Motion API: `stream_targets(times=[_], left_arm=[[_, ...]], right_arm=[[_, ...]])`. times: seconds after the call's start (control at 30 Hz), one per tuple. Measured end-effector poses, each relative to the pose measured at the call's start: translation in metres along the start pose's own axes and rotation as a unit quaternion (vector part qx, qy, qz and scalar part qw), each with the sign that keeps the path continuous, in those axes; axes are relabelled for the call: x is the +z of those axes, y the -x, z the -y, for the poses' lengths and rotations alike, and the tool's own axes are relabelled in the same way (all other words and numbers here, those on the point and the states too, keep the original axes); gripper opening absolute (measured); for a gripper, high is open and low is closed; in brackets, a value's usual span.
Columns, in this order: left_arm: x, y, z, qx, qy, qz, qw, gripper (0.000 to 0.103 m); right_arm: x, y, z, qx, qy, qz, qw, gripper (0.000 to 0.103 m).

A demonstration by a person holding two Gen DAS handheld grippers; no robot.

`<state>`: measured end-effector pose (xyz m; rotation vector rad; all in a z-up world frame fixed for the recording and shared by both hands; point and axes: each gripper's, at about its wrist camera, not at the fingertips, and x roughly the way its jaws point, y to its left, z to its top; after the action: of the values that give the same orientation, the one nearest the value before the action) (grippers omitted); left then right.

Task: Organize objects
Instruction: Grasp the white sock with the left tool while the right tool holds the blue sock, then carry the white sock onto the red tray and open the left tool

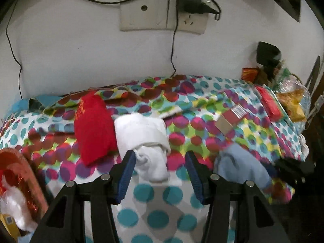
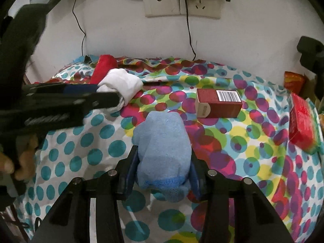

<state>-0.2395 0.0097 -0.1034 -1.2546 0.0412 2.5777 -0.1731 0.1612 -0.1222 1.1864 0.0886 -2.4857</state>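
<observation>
The sorting looks midway; the red sock bundle (image 1: 92,129) and white one (image 1: 141,133) lie side by side on the spotted worktop (image 1: 182,222); the left hand-held gripper (image 1: 160,162) gapes around the white one; the right hand-held gripper (image 2: 164,162) clamps the blue one (image 2: 162,143); three bundles, two red boxes (image 2: 218,103) remain.

Three rolled sock bundles lie on the spotted cloth (image 2: 232,151): one red (image 1: 91,129), one white (image 1: 141,133), one light blue (image 2: 164,149). Two red boxes: a barcoded carton (image 2: 218,103) and a flatter box (image 2: 301,121). Possibly one orange snack packet (image 2: 293,82), partly hidden.
</observation>
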Motion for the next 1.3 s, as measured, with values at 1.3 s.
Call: stream_targets(times=[1.3], left_arm=[[-0.049, 0.027, 0.029, 0.055, -0.034, 0.041, 0.997, 0.024]], right_arm=[[-0.002, -0.005, -0.011, -0.038, 0.031, -0.019, 0.999, 0.05]])
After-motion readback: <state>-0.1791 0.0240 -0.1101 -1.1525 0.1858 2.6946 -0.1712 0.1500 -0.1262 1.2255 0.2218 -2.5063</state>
